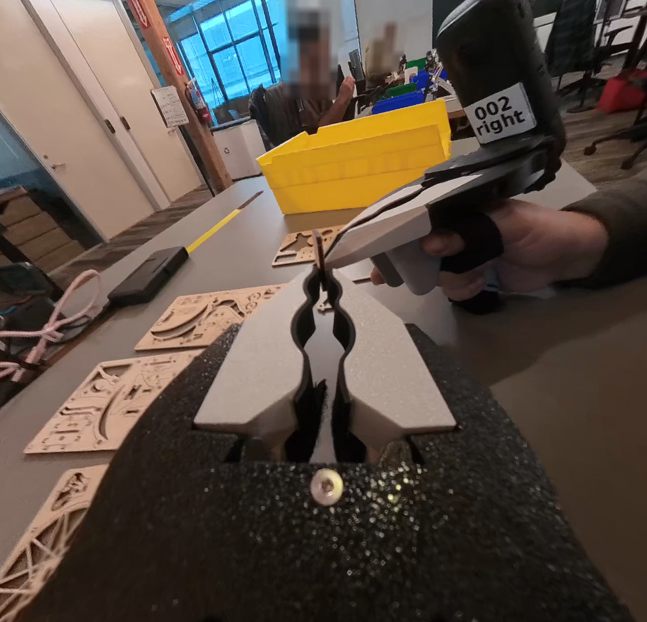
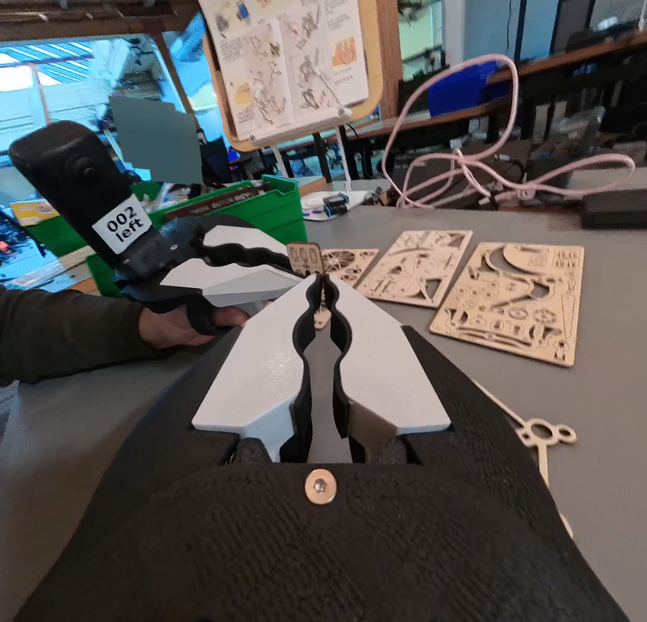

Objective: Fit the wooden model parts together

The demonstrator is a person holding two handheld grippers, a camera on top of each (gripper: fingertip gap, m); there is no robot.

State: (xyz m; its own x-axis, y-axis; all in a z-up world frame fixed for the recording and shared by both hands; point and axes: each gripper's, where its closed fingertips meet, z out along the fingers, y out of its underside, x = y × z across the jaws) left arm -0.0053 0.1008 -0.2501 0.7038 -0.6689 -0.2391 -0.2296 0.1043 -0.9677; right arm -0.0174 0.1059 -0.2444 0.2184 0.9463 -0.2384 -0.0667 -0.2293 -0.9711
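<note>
I see the grey table [image 2: 455, 412] with free room in front of me; its far edge is near the yellow bin [image 1: 353, 160]. The wooden sheets [image 2: 507, 300] lie flat to one side, apart from both grippers. My left gripper [image 1: 321, 278] has its fingers almost closed, and the thin wooden piece [image 1: 319, 251] stands upright between the tips. My right gripper [image 2: 320, 279] is also nearly closed on the small wooden card [image 2: 304, 257], and the two tips meet there. The green bin [image 2: 245, 213] behind holds dark flat packs. Whether the yellow bin holds anything, I cannot tell.
</note>
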